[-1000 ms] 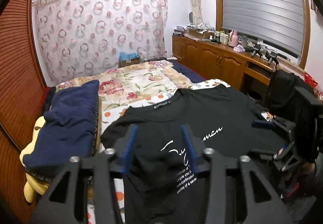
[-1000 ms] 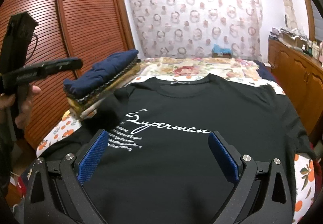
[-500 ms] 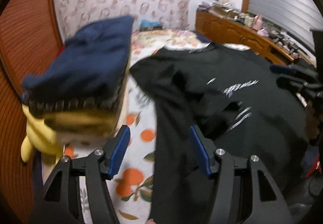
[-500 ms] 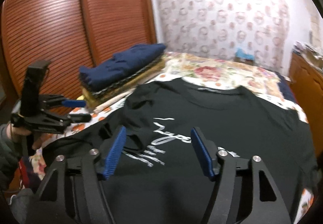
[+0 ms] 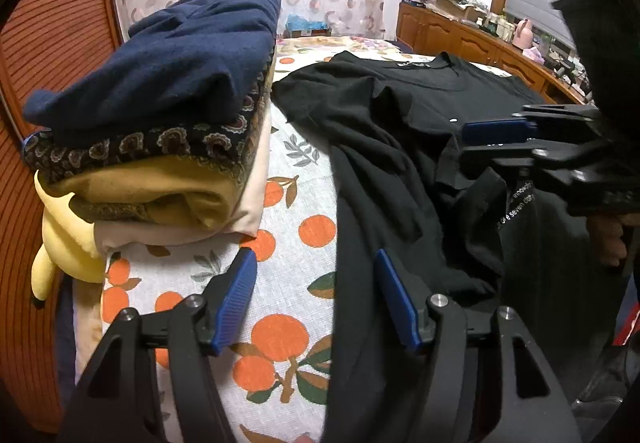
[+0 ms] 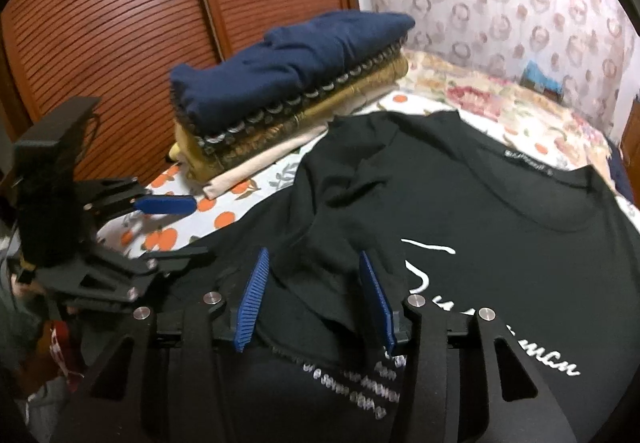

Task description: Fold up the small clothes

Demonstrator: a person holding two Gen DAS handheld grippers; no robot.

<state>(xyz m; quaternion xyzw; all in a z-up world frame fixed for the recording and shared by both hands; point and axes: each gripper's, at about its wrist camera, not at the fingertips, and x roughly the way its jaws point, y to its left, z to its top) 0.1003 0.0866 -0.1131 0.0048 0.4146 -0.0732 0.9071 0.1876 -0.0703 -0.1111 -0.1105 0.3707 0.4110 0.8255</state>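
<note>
A black T-shirt (image 5: 400,131) with white lettering lies face up on the bed; it also shows in the right wrist view (image 6: 500,203). Its left sleeve (image 6: 340,211) is folded in over the chest. My left gripper (image 5: 314,295) is open and empty, low over the shirt's left side edge and the orange-print sheet. My right gripper (image 6: 316,295) is open, its blue fingers on either side of the folded sleeve's end. The right gripper (image 5: 496,137) shows at the right of the left wrist view; the left gripper (image 6: 160,219) shows at the left of the right wrist view.
A stack of folded clothes (image 5: 160,115) with a navy garment on top sits left of the shirt, also in the right wrist view (image 6: 288,75). A yellow plush toy (image 5: 60,243) lies under it. Wooden louvred wardrobe doors (image 6: 120,23) stand behind. A wooden cabinet (image 5: 460,35) lines the right wall.
Both grippers have swung left and dropped toward the shirt's left side. The left sleeve now lies folded over the chest. The right gripper's jaws have narrowed but stay open.
</note>
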